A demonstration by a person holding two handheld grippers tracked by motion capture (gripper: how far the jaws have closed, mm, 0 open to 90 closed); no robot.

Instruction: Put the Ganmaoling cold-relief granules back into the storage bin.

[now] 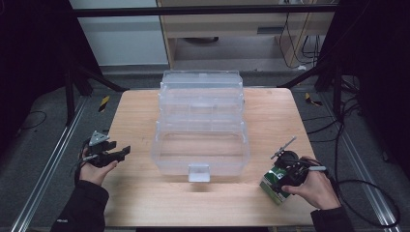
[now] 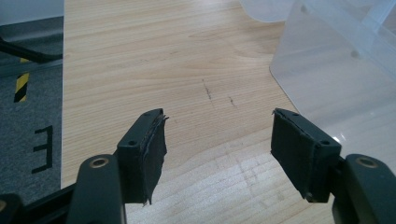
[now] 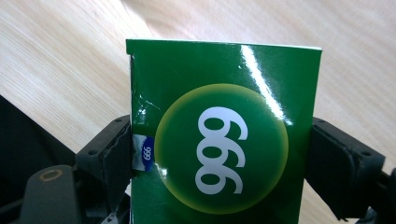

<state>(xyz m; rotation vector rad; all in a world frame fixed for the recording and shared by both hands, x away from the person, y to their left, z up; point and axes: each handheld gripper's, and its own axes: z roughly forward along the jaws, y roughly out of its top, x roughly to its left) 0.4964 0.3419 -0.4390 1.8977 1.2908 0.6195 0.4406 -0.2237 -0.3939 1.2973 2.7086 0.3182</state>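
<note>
1. The right claw grips a green box near the tabletop's front right corner.
2. The left claw hangs wide and empty, left of the clear organizer.
3. The glossy box might slip or crush if squeezed unevenly.

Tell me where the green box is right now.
In the high view the green box sits at the table's front right, clamped in the right claw, right of the clear plastic case.

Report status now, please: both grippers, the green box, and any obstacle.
Left gripper open, holding nothing. Right gripper shut on green box near table's front right. Clear plastic case mid-table, nothing between.
</note>
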